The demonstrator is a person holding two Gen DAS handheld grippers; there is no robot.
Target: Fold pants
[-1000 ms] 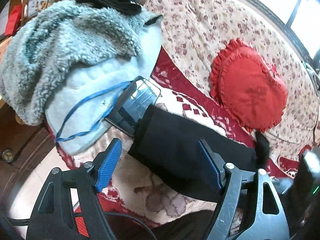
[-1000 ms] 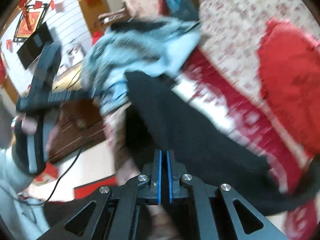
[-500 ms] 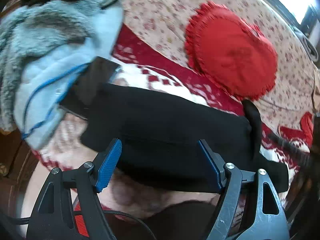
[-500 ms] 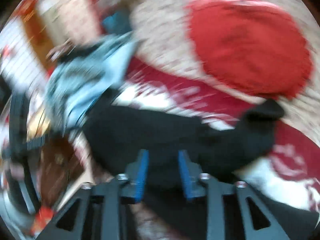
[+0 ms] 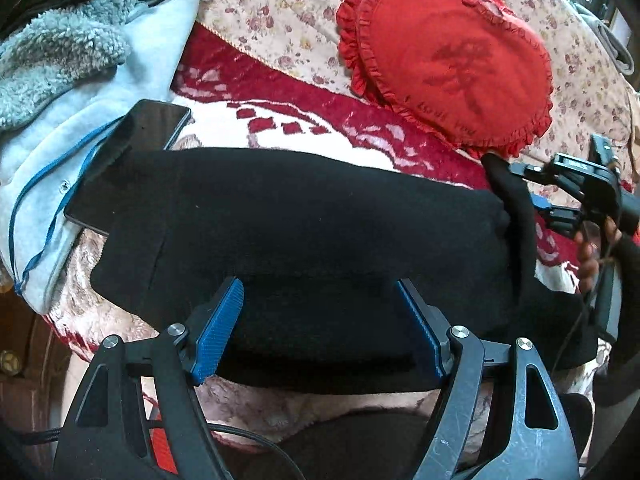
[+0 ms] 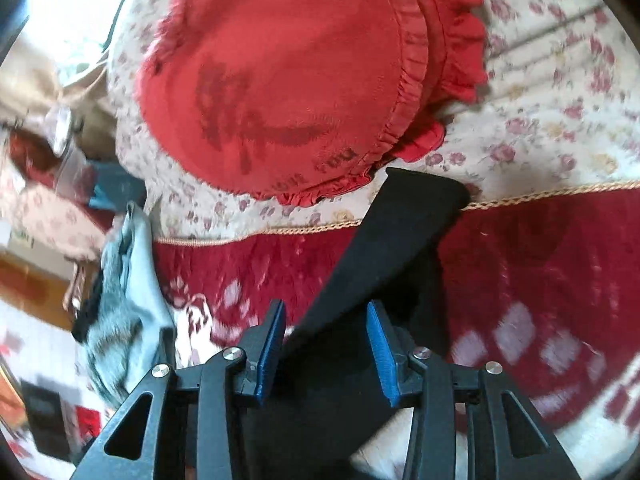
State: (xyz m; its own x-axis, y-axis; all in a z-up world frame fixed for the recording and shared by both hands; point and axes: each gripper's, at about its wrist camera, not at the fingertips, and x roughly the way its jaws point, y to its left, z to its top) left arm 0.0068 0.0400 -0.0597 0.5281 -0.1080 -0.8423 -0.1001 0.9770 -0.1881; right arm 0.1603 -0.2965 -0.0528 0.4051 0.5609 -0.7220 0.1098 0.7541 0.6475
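The black pants (image 5: 304,232) lie folded in a long band across the red and white blanket (image 5: 280,92). My left gripper (image 5: 320,320) is open, its blue pads on either side of the near edge of the pants. My right gripper (image 6: 326,344) is open too, with a pointed black corner of the pants (image 6: 396,232) sticking up between its jaws toward the red cushion. In the left wrist view the right gripper (image 5: 560,196) shows at the right end of the pants.
A red heart-shaped cushion (image 5: 452,56) rests on the floral sofa back (image 5: 280,20). A grey fleece garment (image 5: 80,80) with a blue cord lies at the left. A dark phone (image 5: 124,152) lies partly under the pants' left end.
My right gripper opened and let go of the pants, then swung toward the red cushion. My left gripper moved right over the middle of the folded pants and stayed open.
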